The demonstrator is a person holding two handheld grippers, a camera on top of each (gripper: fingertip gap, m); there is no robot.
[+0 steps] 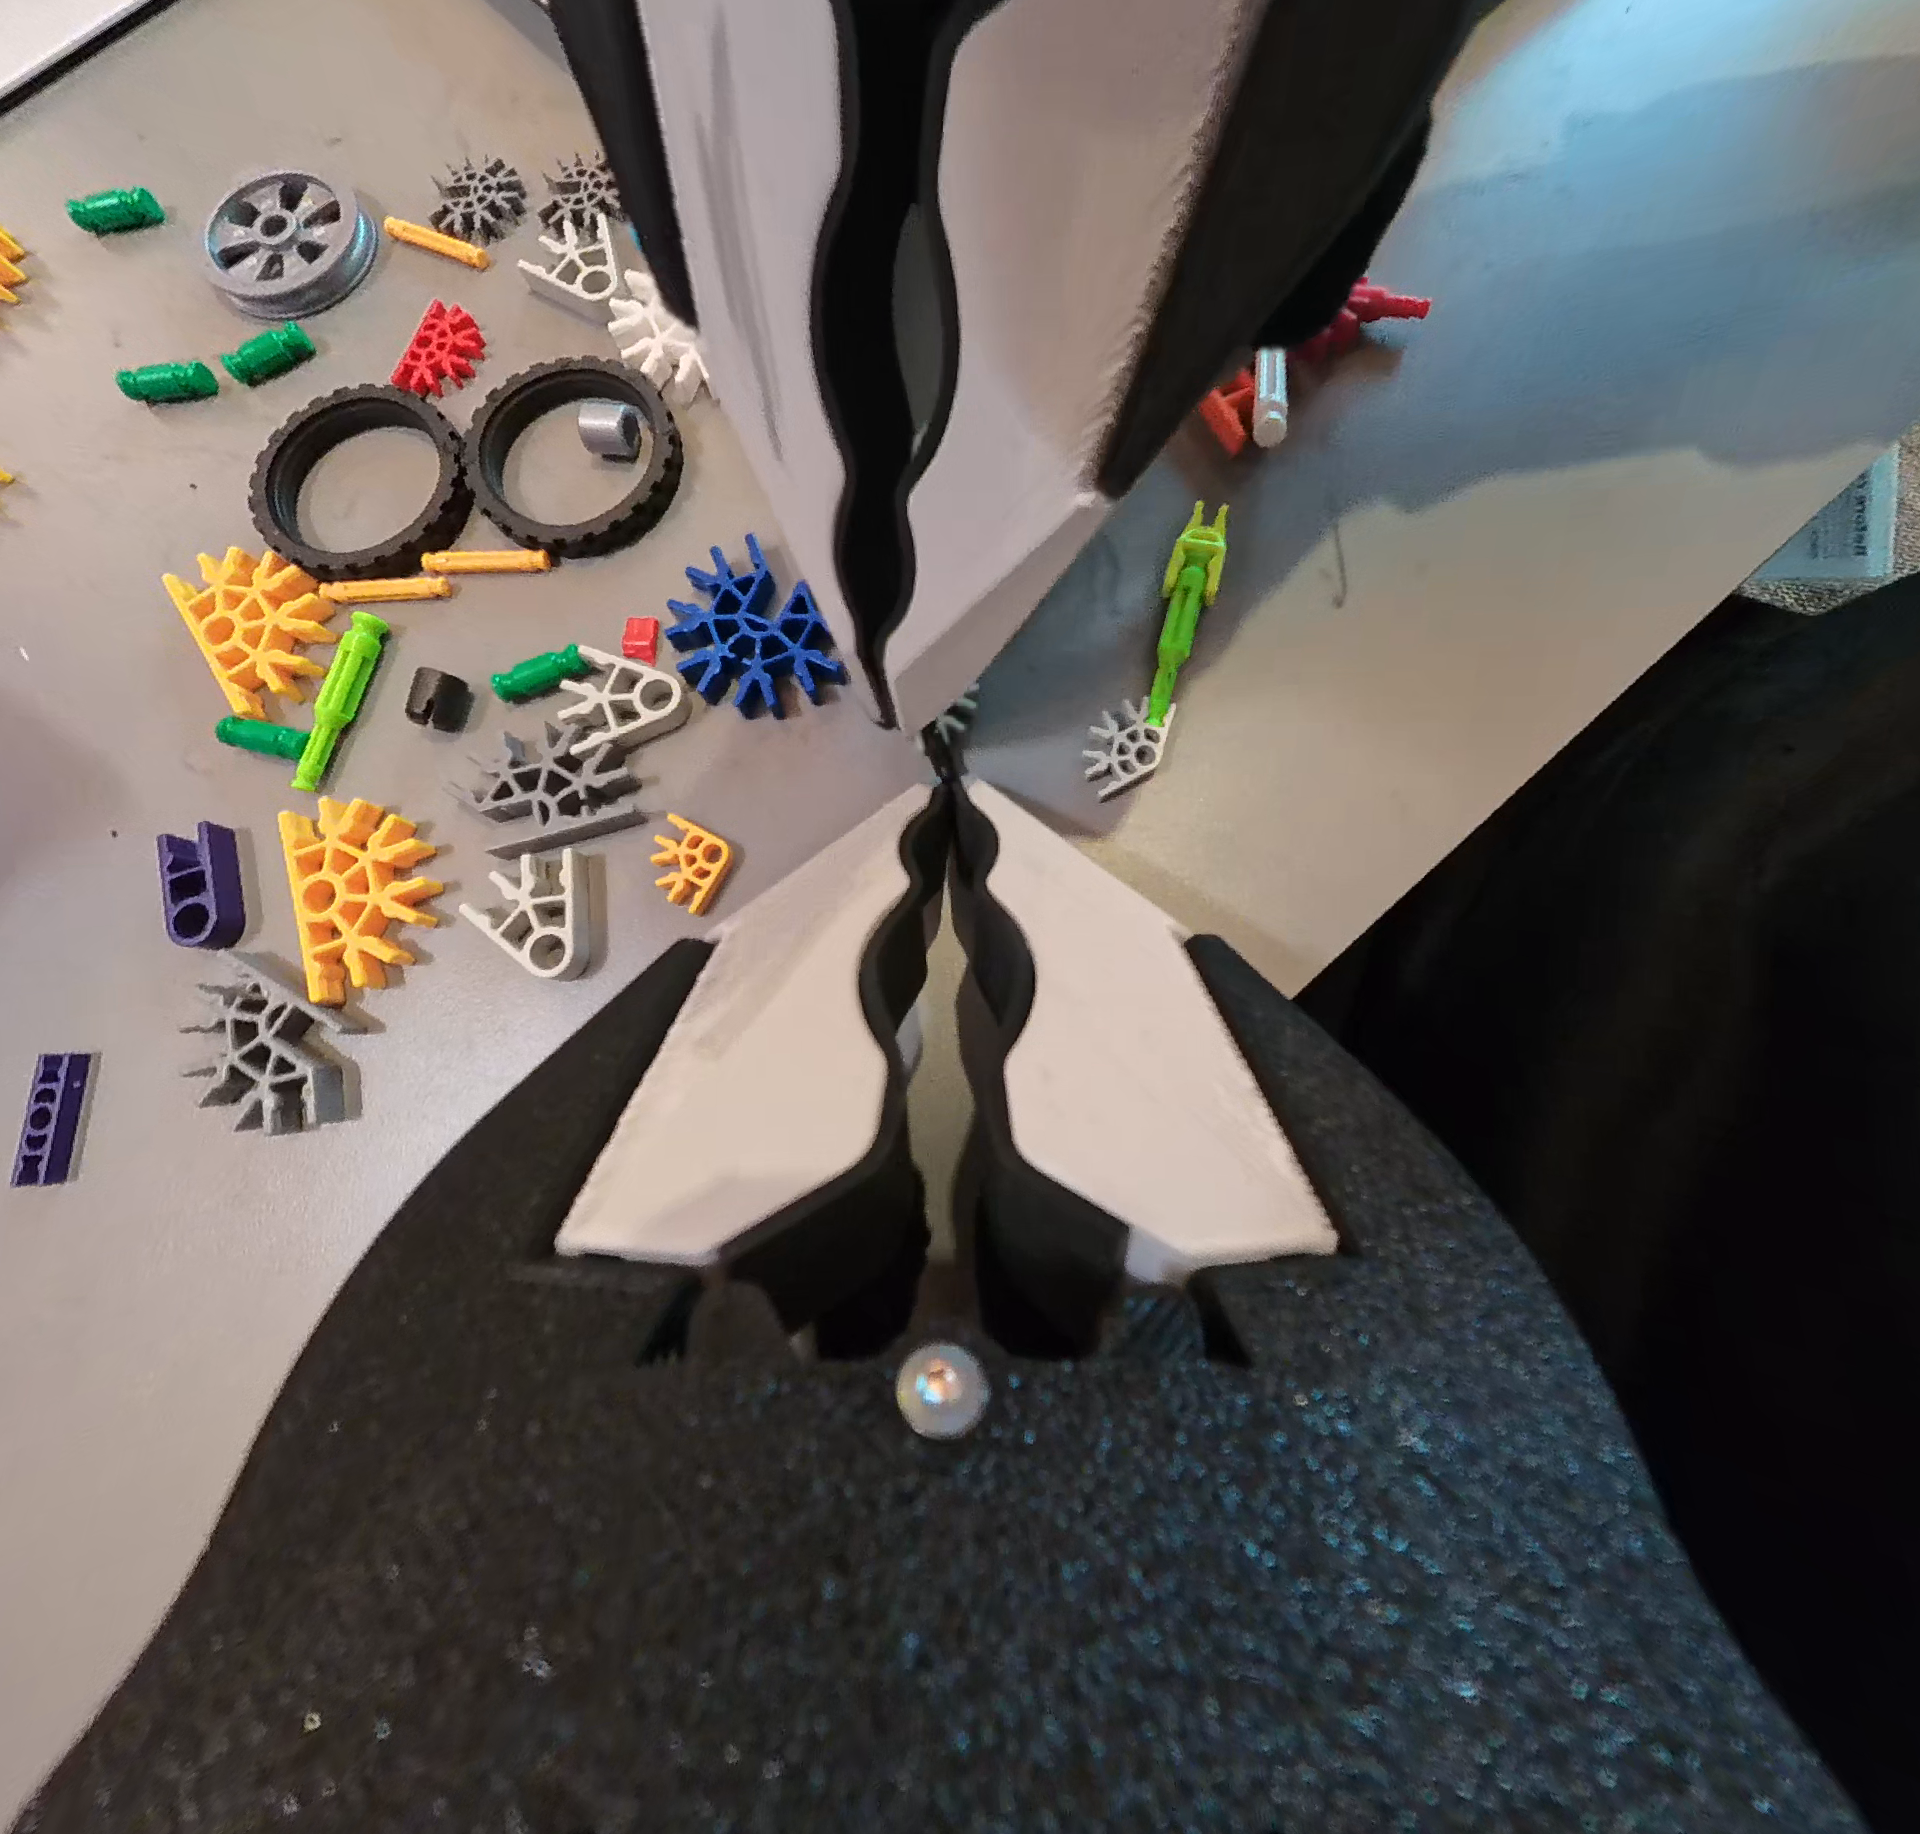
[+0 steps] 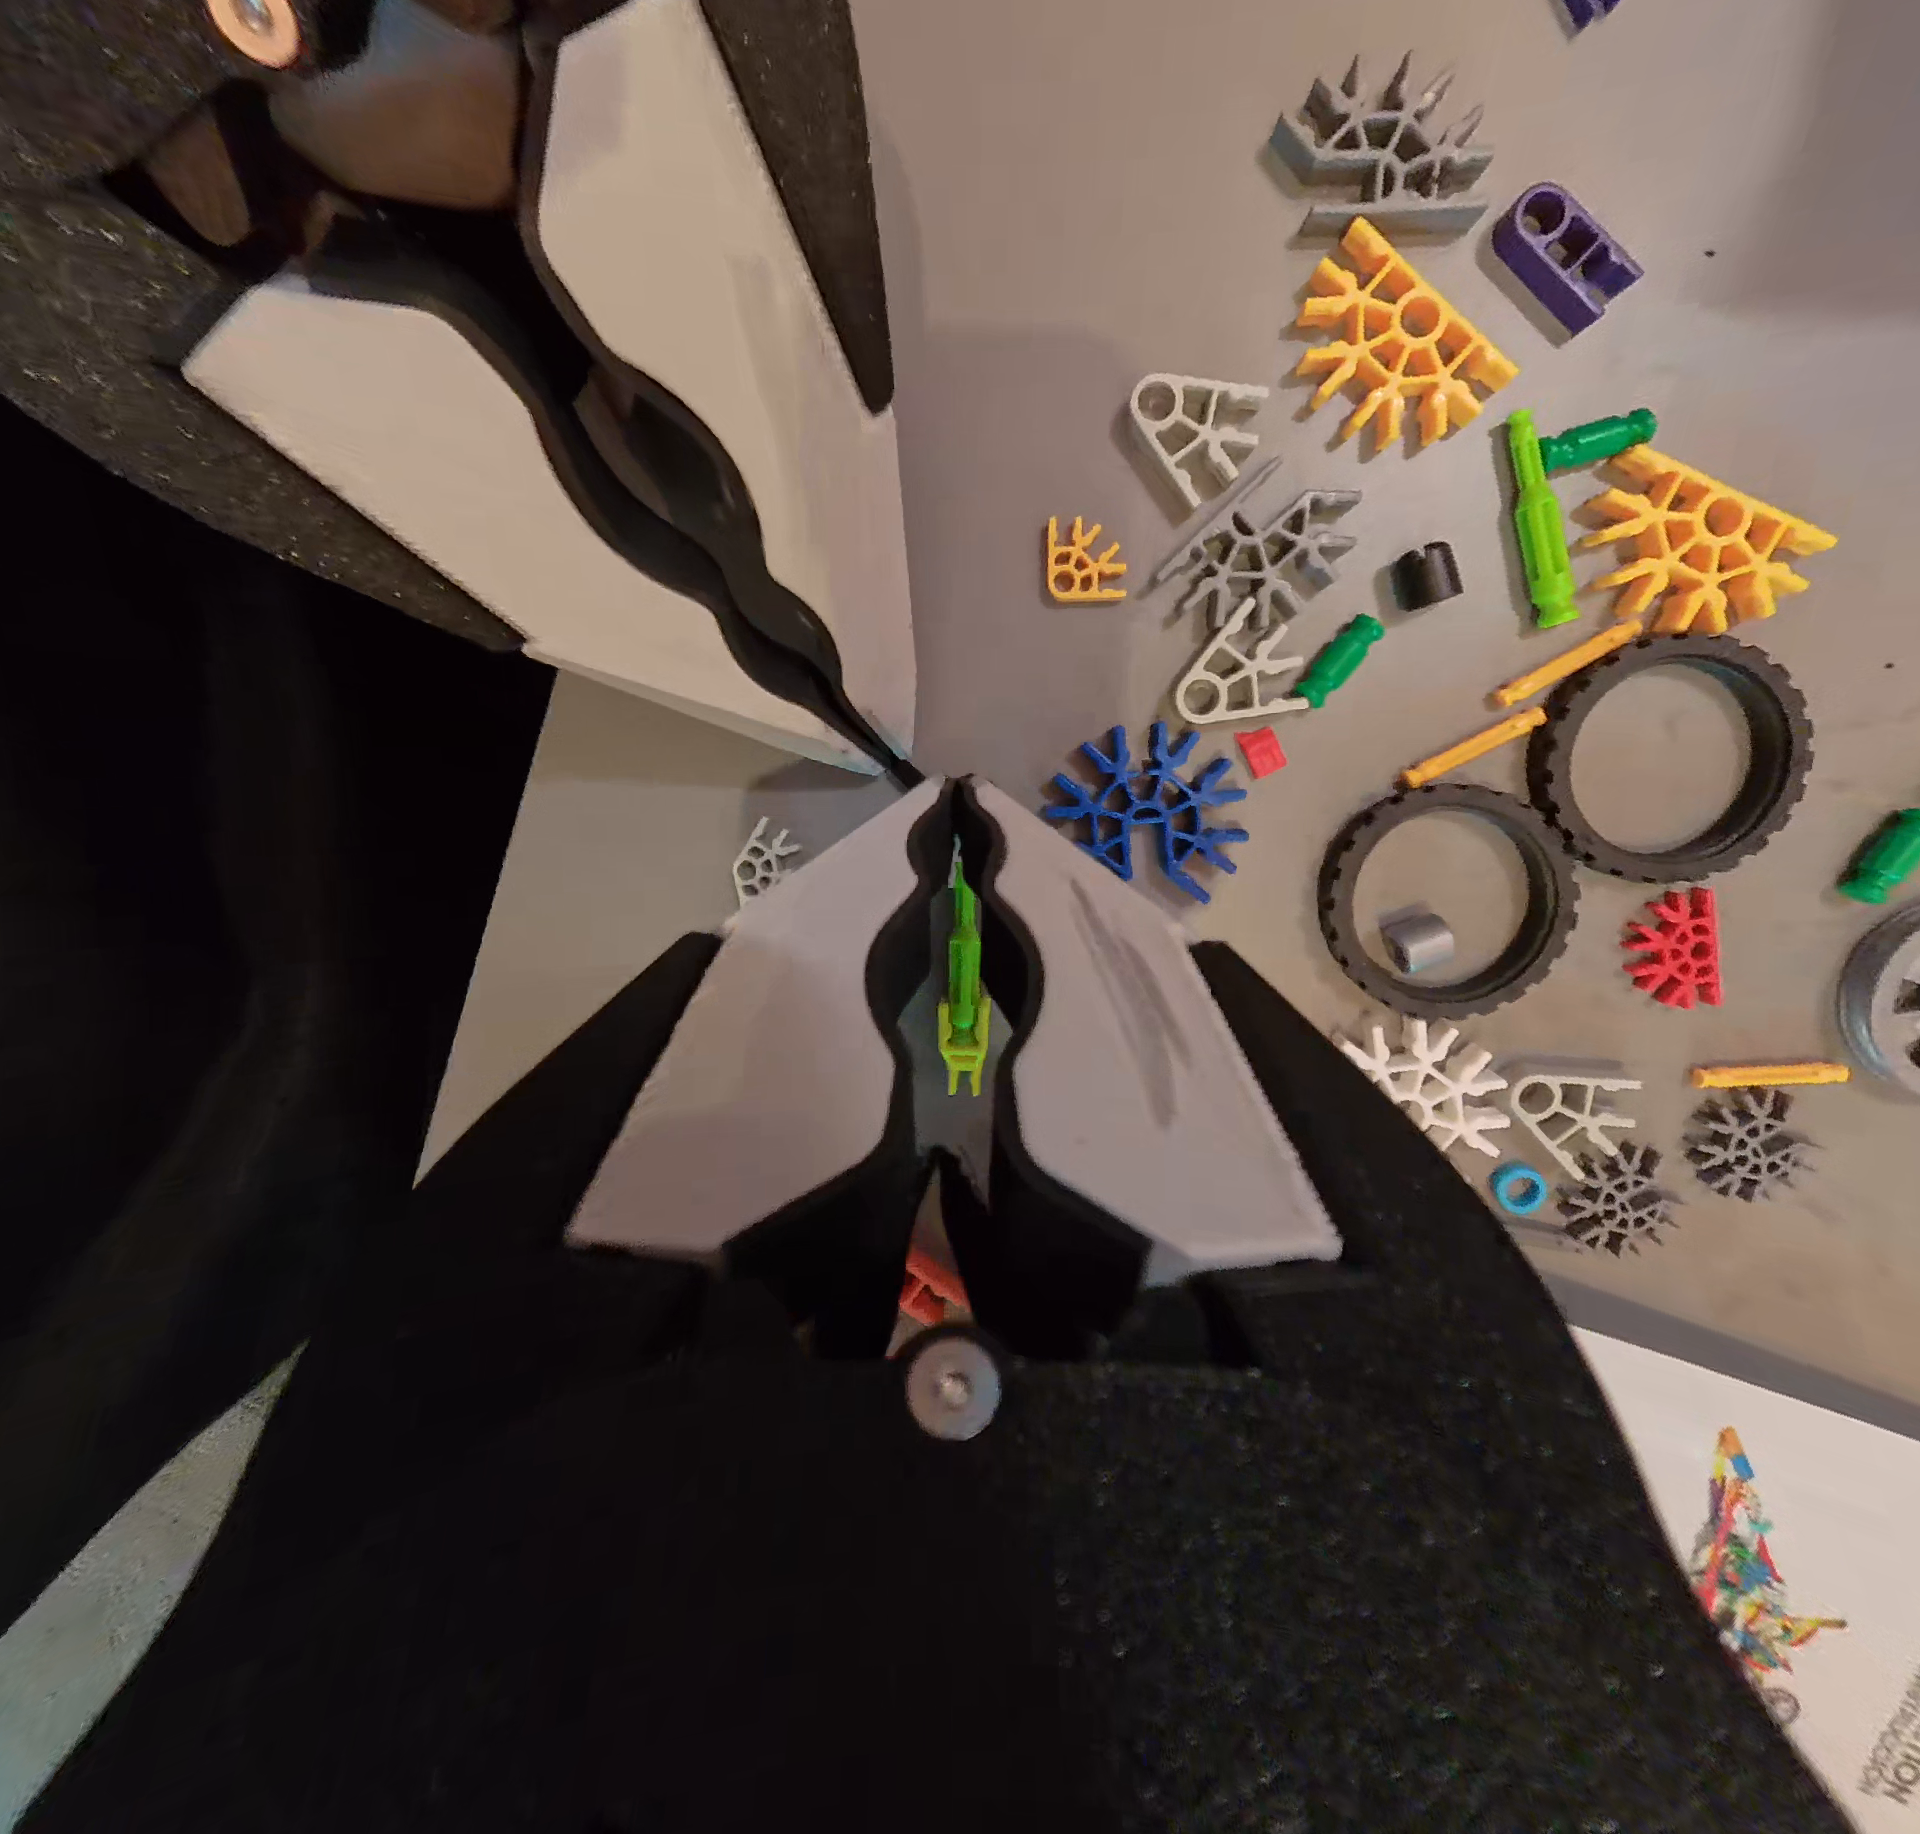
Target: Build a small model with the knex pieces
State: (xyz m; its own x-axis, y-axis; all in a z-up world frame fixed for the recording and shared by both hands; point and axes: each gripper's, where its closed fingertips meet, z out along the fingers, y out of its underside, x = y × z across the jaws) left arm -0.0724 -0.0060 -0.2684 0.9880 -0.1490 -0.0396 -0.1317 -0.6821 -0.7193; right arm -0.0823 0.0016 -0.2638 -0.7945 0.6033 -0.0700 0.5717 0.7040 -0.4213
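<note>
1. The left hand-held gripper (image 1: 943,797) has its fingers pressed together at the tips, with only a thin wavy gap farther back
2. The right hand-held gripper (image 2: 954,792) is likewise closed at the tips; it points at the left one, so the two sets of tips nearly touch above the grey surface (image 1: 1299,776)
3. A small dark spiky piece (image 1: 954,735) shows just where the tips meet; it is too hidden to tell which hand-held gripper clamps it, or whether both do
4. A lime green rod (image 1: 1184,610) lies on the surface just beside the meeting point, its end plugged into a light grey connector (image 1: 1127,750); in the right wrist view it shows through the gap between the fingers, lying below and not gripped
5. A blue connector (image 1: 756,631) lies near the tips on the other side
6. Farther off lie two black tyres (image 1: 358,480), a silver wheel hub (image 1: 289,241), and yellow, grey, red and white connectors with short green and orange rods
7. A printed sheet (image 2: 1766,1576) rests at the edge of the surface
</note>
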